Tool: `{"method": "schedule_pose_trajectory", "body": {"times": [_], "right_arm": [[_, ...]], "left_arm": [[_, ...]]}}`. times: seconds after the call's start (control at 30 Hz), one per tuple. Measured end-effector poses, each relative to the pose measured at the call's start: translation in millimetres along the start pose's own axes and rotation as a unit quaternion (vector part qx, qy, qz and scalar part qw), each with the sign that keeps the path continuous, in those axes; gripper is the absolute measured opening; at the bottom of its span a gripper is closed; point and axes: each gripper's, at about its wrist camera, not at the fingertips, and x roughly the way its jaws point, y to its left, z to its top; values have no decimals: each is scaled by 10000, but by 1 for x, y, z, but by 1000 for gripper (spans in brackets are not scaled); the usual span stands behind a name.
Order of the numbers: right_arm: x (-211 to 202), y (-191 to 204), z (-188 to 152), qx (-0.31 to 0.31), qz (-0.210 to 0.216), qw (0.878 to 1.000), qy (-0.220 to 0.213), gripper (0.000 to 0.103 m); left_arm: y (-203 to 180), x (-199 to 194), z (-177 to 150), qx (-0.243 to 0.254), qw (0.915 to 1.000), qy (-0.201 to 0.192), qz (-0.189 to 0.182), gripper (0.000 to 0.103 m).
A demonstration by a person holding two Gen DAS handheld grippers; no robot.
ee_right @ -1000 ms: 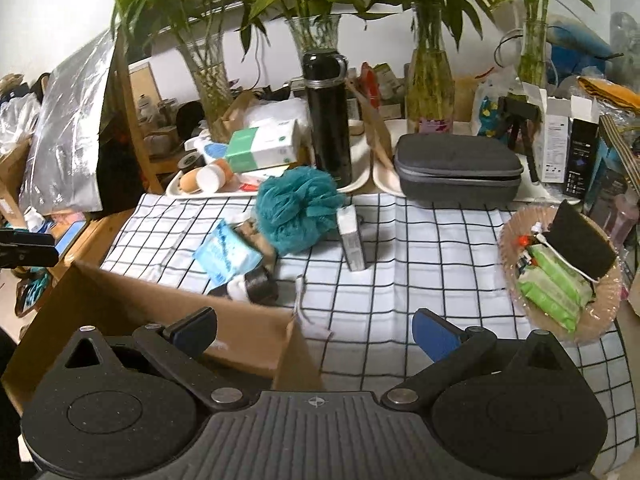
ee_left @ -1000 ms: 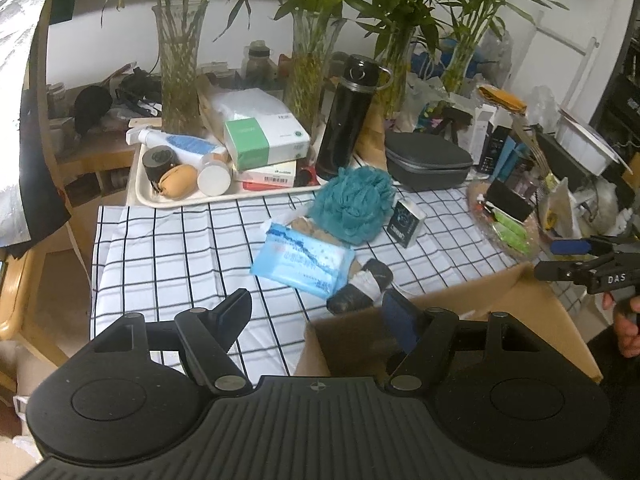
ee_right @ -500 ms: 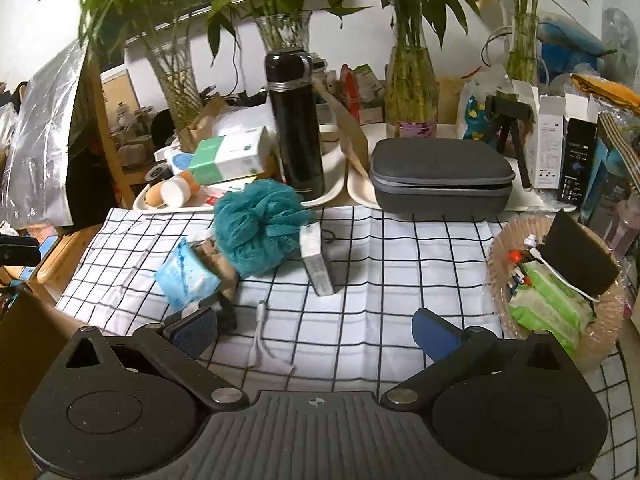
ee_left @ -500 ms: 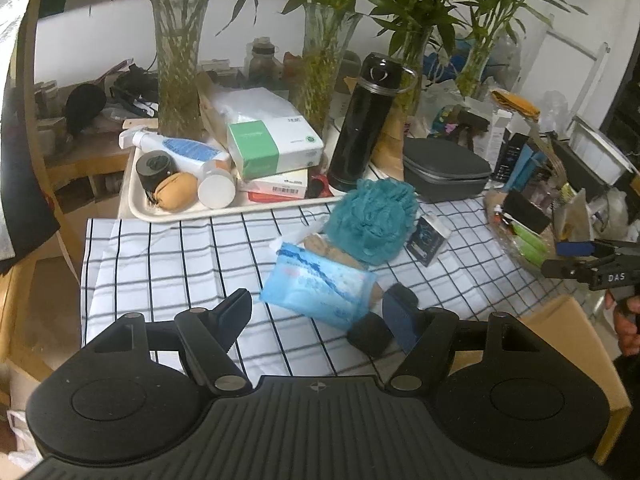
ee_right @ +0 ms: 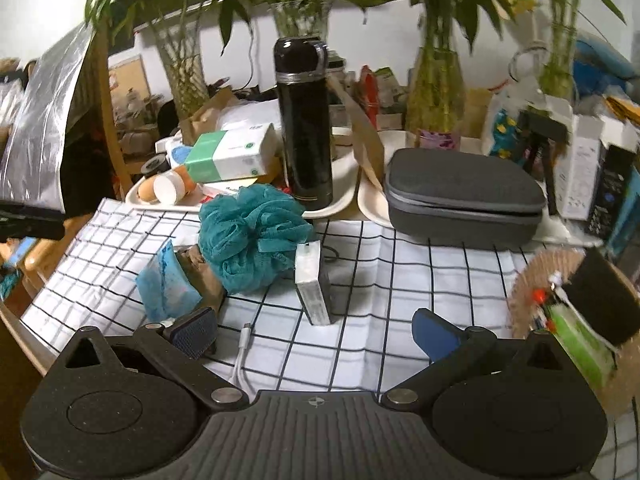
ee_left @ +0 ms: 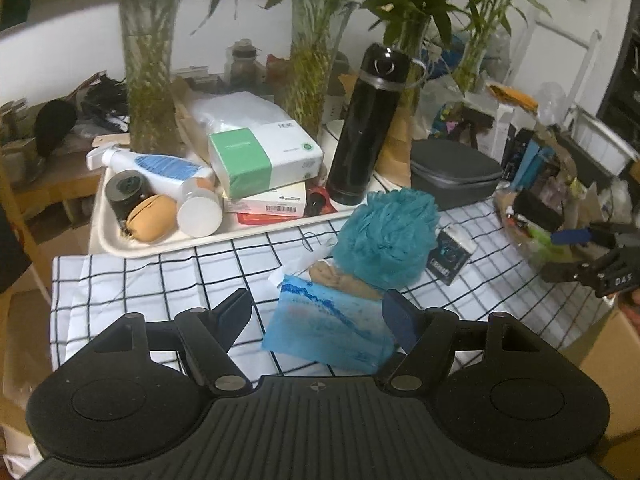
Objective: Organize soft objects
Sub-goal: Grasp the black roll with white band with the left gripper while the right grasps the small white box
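A blue tissue pack (ee_left: 332, 328) lies on the checked cloth (ee_left: 160, 280), resting against a beige soft item (ee_left: 340, 280) and a teal bath pouf (ee_left: 386, 236). My left gripper (ee_left: 318, 316) is open and hangs just above the cloth. The pack sits between its fingers, nearer the right one, and is not pinched. In the right wrist view the pouf (ee_right: 252, 240) and the pack (ee_right: 166, 284) are ahead on the left. My right gripper (ee_right: 316, 332) is open over bare cloth, with a white cable (ee_right: 244, 356) and a small upright box (ee_right: 316, 288) just ahead of it.
A cream tray (ee_left: 120, 248) holds a spray bottle, a green tissue box (ee_left: 264, 156) and a black flask (ee_left: 364, 132). A grey zip case (ee_right: 460, 196) and glass vases stand behind. A woven basket (ee_right: 532, 280) sits right. A cardboard box (ee_left: 616, 360) stands below the table edge.
Both grippers have moved forward and down over the table, past the cardboard box. The blue pack now lies between the left fingers. Both sets of jaws kept their width.
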Motion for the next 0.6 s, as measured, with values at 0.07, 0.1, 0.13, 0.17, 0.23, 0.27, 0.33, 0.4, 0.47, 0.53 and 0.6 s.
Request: {"method": "schedule_pose_trajectory", "body": {"times": [0.07,0.1,0.13,0.17,0.23,0.27,0.33,0.4,0.47,0.53,0.6], "right_arm": [[9,0,2,-93,68,9999,44,102],[13,0,2,-114,91,9999,70,101],[19,-1,3,-113,105,9998,114,97],[25,-3,3,-96,145,9997,178,95],[36,-6,5,-25,226,9993,290,92],[42,-8,5,-2,253,9991,328,92],[52,-8,5,-69,268,9988,396,89],[62,-6,5,-144,235,9984,485,86],[69,-6,5,-188,192,9983,511,85],[75,-6,6,-156,175,9984,515,84],[82,-7,6,-150,162,9985,507,83]], "left_arm": [[2,10,-1,97,10000,12,-2,72],[4,15,-1,114,9999,17,28,72],[6,18,-2,111,9999,18,26,72],[7,21,-2,101,9999,22,-15,72],[11,25,-2,75,9998,34,-161,72],[12,27,-2,73,9996,40,-264,72],[13,33,-3,108,9986,74,-522,72],[12,42,-3,170,9969,255,-728,72],[10,52,-5,271,9943,426,-935,72],[5,59,-7,460,9915,518,-1103,72],[-2,65,-8,715,9867,602,-1328,71]]}}
